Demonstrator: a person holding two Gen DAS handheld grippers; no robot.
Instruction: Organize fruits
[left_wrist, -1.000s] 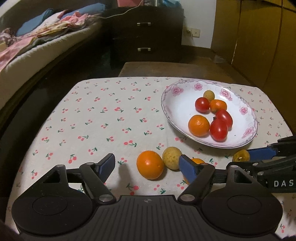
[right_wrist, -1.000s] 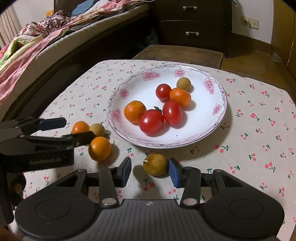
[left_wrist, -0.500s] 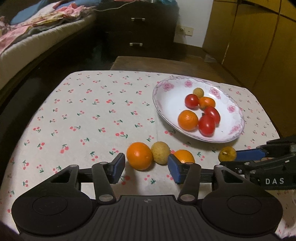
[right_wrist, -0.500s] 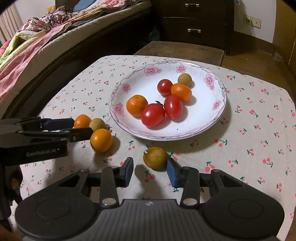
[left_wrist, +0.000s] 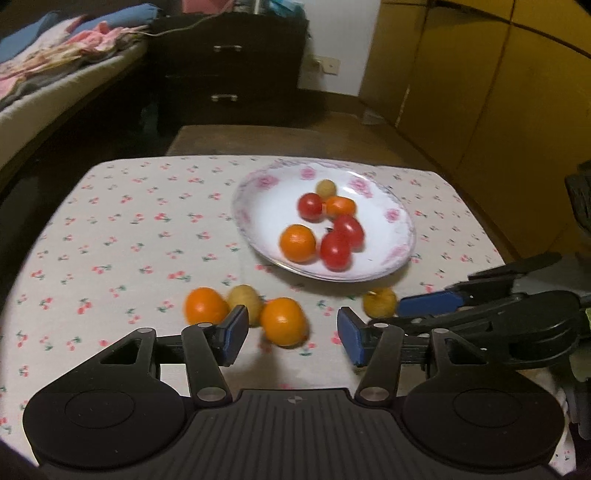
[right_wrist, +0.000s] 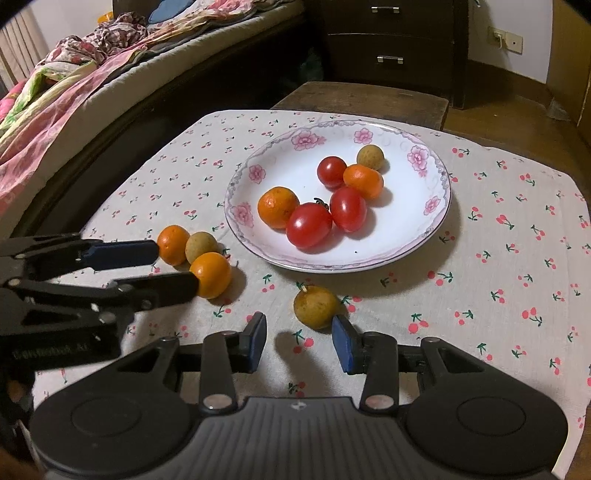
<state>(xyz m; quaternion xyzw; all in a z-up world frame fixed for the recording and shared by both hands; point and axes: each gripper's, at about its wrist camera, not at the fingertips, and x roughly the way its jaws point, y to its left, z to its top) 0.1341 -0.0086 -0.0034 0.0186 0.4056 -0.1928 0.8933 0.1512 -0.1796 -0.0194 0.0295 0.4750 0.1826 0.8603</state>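
Right wrist view: four fruits lie loose on the bench (right_wrist: 517, 229), on the cherry-print cloth (right_wrist: 498, 280), all on the near side of the plate (right_wrist: 413, 225).

Three sit in a tight cluster, left of the plate: near orange (right_wrist: 210, 275), far orange (right_wrist: 173, 244) and a small longan (right_wrist: 201, 245) touching both. The 4th, a stemmed longan (right_wrist: 316, 306), lies alone just below the plate's near rim.

Plate holds 3 tomatoes (right_wrist: 309, 225), 2 oranges (right_wrist: 278, 206) and 1 longan (right_wrist: 369, 157), bunched at its middle and far side.

Right tool (right_wrist: 299, 321) is released: pads apart, stemmed longan just ahead of the gap, right beside the right-hand pad (right_wrist: 341, 341). Can't tell if they touch; no squeeze on it.

Left wrist view (blurred): left tool (left_wrist: 291, 317) is opening, w/ the near orange in the gap between its fingertips, clear space either side, so not gripped. Left pad (left_wrist: 234, 332) sits in front of the small longan and far orange. Right tool shows at the right edge, blue pad next to the stemmed longan.

Beyond the bench: dark stool, dark drawer unit at the wall, bed w/ crumpled bedding on the left, yellow cupboard doors on the right.
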